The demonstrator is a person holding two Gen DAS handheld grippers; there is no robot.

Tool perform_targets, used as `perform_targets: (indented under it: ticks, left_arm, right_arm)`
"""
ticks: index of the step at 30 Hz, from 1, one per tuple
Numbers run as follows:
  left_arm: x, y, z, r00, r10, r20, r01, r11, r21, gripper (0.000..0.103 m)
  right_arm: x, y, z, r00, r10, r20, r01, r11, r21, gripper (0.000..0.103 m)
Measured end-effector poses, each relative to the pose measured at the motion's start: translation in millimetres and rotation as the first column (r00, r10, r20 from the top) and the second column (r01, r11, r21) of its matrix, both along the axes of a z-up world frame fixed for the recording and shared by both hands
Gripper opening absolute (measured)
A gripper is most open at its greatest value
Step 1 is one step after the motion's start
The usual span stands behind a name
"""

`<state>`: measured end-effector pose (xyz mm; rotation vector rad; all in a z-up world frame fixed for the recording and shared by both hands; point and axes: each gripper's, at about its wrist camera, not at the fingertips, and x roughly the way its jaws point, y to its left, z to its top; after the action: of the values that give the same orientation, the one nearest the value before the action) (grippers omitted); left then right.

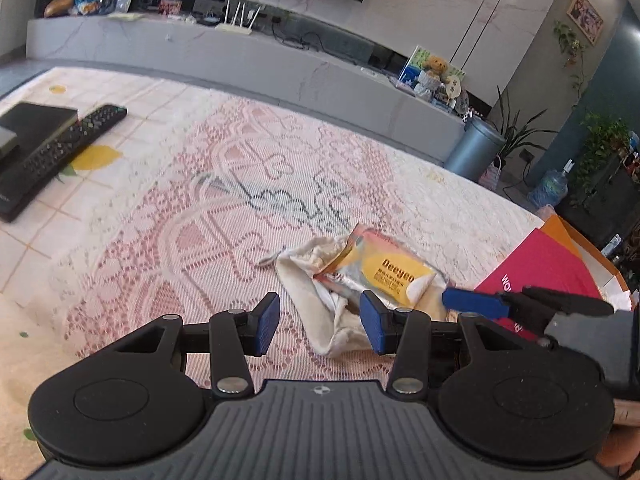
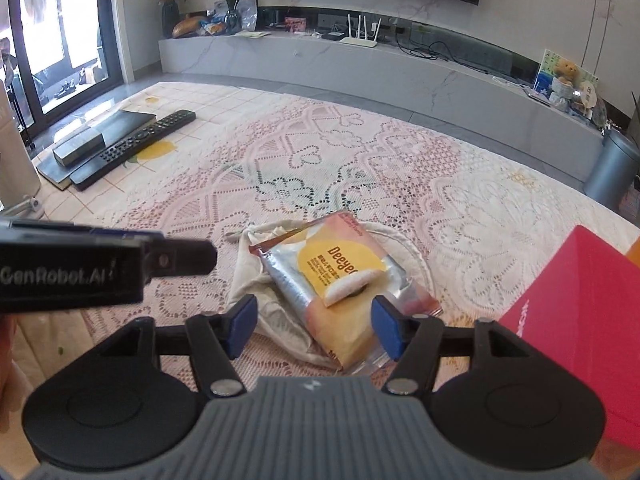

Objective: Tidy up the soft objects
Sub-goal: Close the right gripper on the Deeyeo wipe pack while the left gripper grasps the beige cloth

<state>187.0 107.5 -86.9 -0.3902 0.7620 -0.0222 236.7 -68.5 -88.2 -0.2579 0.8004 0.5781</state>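
A cream drawstring pouch lies crumpled on the lace cloth, and a silver-and-yellow "Deeyeo" wipes packet rests on top of it. My left gripper is open low over the pouch's near end, with cloth between its blue pads and not pinched. In the right wrist view my right gripper is open astride the near end of the packet, with the pouch spread beneath. One blue finger of the right gripper shows beside the packet. A black finger of the left gripper reaches in from the left.
A red box with an orange one behind it stands close on the right. A black remote and flat dark boxes lie at the table's far left. Beyond the table's edge runs a long grey TV bench.
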Motion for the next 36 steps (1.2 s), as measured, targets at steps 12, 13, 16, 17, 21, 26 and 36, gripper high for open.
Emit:
perform_targets:
  ticks: [12,13,16,17,21,26,36]
  left_arm:
    - [3,7,-7,0.999,0.033,-0.035,-0.035,0.999,-0.040,0.051]
    - [4,6,-8,0.999,0.028,-0.038,-0.029,0.999,-0.036,0.051]
    - [5,4,-9,0.999,0.024,-0.039,-0.025,0.999,-0.034,0.050]
    - [6,5,-10,0.999,0.021,-0.045,-0.023,0.999,-0.038,0.050]
    - [7,2,-12,0.999,0.009,-0.051,-0.011,0.999,-0.032,0.050]
    - [6,2,-10,0.999,-0.003,-0.033,0.001,0.999,-0.050,0.050]
    - [20,1,-25,0.995,-0.003,-0.099,-0.007,0.995,-0.095,0.059]
  right_arm:
    - [30,22,-10,0.990,0.136,0.038,-0.128,0.977,-0.169,0.094]
    - [35,21,-14,0.992,0.126,0.015,-0.121,0.978,-0.167,0.094]
    - [49,11,-19,0.995,0.074,-0.061,-0.080,0.992,-0.099,0.093]
    - [51,9,-20,0.996,0.065,-0.063,-0.070,0.993,-0.095,0.088]
    - [47,6,-18,0.996,0.062,-0.069,-0.066,0.996,-0.058,0.074]
    - [35,7,-9,0.995,0.087,-0.039,-0.089,0.995,-0.040,0.044]
    - [22,-20,-9,0.992,-0.107,-0.069,0.114,0.988,0.107,0.040]
